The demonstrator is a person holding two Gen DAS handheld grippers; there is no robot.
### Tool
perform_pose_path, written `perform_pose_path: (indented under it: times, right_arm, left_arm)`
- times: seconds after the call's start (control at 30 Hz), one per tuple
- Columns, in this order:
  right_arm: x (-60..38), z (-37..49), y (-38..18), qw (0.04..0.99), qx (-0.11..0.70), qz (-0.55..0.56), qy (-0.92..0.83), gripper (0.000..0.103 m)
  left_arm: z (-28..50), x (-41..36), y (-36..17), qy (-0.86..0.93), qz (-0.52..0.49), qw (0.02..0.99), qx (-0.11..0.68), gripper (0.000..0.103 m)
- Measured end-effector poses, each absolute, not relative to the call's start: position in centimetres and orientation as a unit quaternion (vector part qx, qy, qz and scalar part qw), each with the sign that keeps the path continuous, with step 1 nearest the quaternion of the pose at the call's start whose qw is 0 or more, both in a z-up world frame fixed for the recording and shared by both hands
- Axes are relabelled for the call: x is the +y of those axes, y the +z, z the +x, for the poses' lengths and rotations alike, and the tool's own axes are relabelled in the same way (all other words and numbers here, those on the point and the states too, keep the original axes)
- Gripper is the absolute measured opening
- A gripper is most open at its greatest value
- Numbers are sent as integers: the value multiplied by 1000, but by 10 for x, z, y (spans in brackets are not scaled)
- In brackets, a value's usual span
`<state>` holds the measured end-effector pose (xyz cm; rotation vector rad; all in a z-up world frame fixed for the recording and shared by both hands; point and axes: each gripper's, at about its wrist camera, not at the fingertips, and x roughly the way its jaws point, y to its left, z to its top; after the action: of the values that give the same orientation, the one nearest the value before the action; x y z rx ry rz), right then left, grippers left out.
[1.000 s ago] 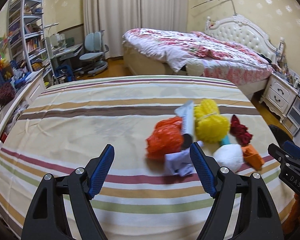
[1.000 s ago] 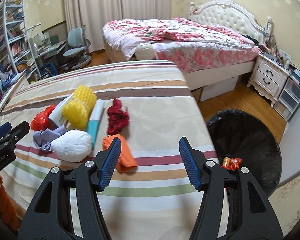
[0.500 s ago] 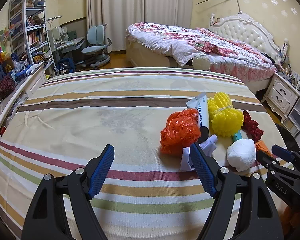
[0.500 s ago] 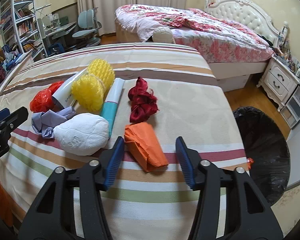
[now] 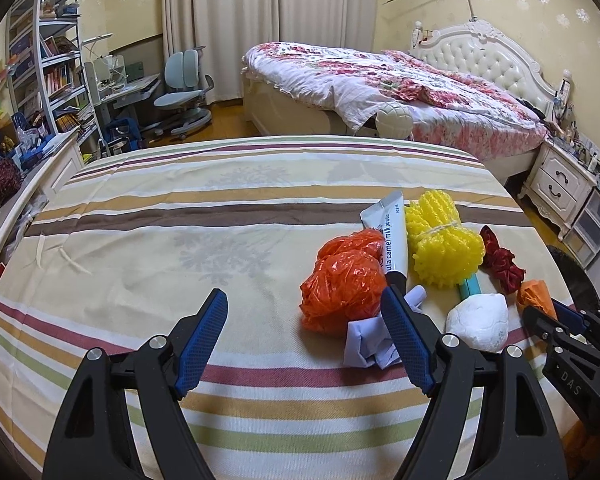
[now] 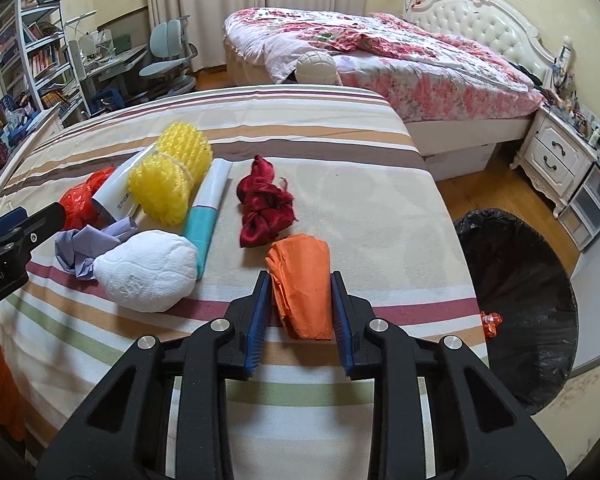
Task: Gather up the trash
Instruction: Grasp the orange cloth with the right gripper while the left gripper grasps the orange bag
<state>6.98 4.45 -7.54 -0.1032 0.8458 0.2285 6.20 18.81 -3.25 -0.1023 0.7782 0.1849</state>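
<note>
Left gripper [image 5: 302, 338]: hanging spread and empty over the striped bed [image 5: 220, 208], nearest the orange bag [image 5: 342, 280].

Pile, left to right: orange bag, white tube [image 6: 114, 194], yellow sponge [image 6: 170, 178], white wad [image 6: 146, 270], teal tube [image 6: 206, 216], red cloth [image 6: 264, 204].

Orange paper [image 6: 302, 286]: lying at the bed's right side, between the closing jaws of the right gripper [image 6: 300, 312].

Bin [image 6: 516, 304]: standing on the floor, right of the bed.

Risks: soft paper may be crumpling and slipping out; a shallow pinch could be dropping it short of the bin.
</note>
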Motion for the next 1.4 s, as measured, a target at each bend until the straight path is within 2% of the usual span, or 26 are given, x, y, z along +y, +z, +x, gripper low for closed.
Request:
perform_pose_path:
  times: [0.27, 0.37, 0.43, 0.5, 0.83, 1.07, 1.17, 1.23, 1.37, 1.4]
  right_arm:
    - [37, 78, -77, 905, 411, -36, 102, 29]
    - [36, 79, -78, 905, 411, -33, 101, 29]
    - [37, 79, -78, 906, 411, -32, 101, 29]
    - [35, 79, -79, 906, 411, -32, 101, 29]
    - [34, 79, -78, 906, 409, -31, 100, 29]
    - [34, 79, -78, 906, 409, -31, 100, 29]
    - [33, 79, -78, 906, 409, -31, 99, 29]
    - [32, 79, -79, 907, 410, -28, 99, 30]
    - [29, 79, -81, 906, 412, -23, 95, 32]
    - [29, 79, -81, 906, 412, -23, 95, 37]
  left_arm:
    - [72, 191, -40, 69, -57, 916, 391, 76]
    - [73, 193, -40, 61, -58, 916, 393, 62]
    - [73, 194, -42, 58, -54, 915, 396, 48]
    - [74, 195, -45, 49, -59, 913, 400, 40]
    - [58, 208, -42, 55, -67, 916, 392, 36]
    - [45, 219, -45, 62, -80, 911, 399, 36]
    - [44, 220, -46, 73, -77, 912, 397, 47]
    - [45, 220, -46, 77, -81, 912, 395, 66]
    - [48, 222, -45, 78, -85, 912, 393, 73]
    - [48, 223, -46, 77, -86, 911, 395, 73]
